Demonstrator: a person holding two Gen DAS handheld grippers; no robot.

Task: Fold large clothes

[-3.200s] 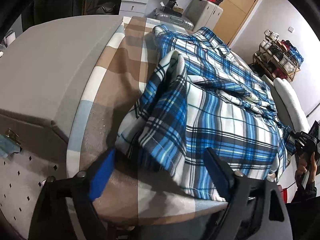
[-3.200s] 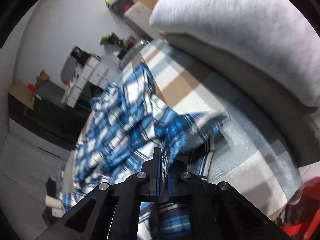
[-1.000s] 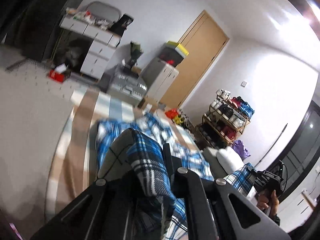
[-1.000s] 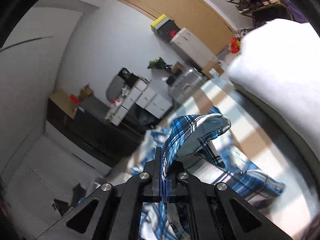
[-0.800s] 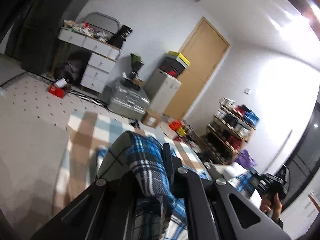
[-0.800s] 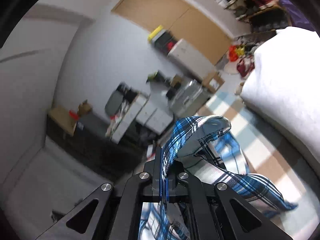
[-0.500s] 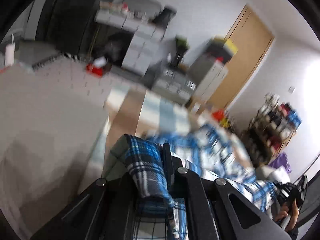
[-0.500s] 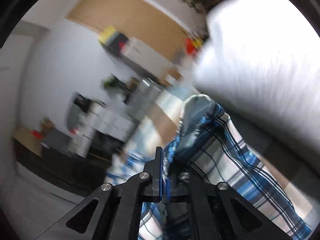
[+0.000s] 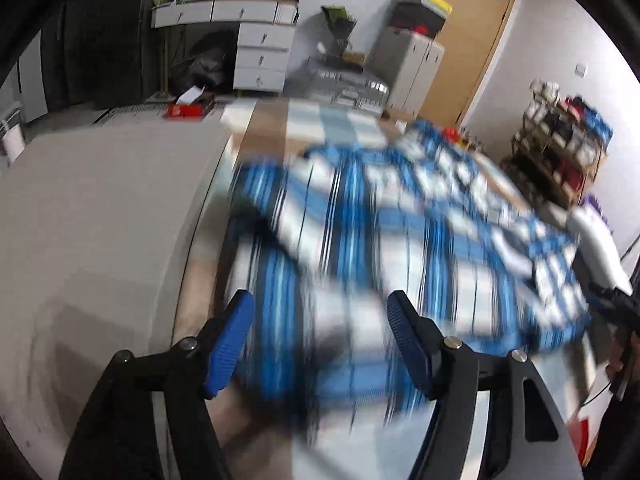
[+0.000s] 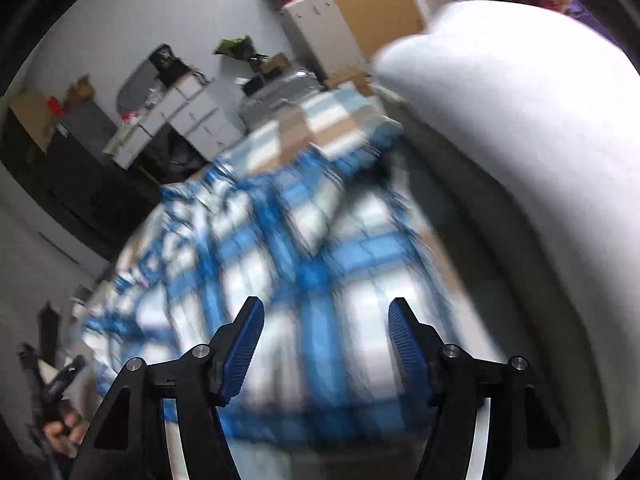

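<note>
No writing or brand is showing clearly enough to read in either view; both are smeared by motion. The blue-and-white plaid shirt (image 9: 400, 248) is lying spread over a brown, white and pale-blue checked blanket (image 9: 320, 120), filling the middle of both frames. The left tongs (image 9: 320, 344) are standing wide apart, having just been opening, their blue pads (image 9: 230, 344) not pressing the cloth beyond them. The right tongs (image 10: 324, 344) are likewise gaping, having just been opening, with the shirt (image 10: 304, 272) blurred past them.

Only the left view is showing the wooden door (image 9: 472, 32) at upper right and a shoe rack (image 9: 560, 144) at the right edge. Only the right view is showing a large white cushion (image 10: 520, 120) filling its upper right.
</note>
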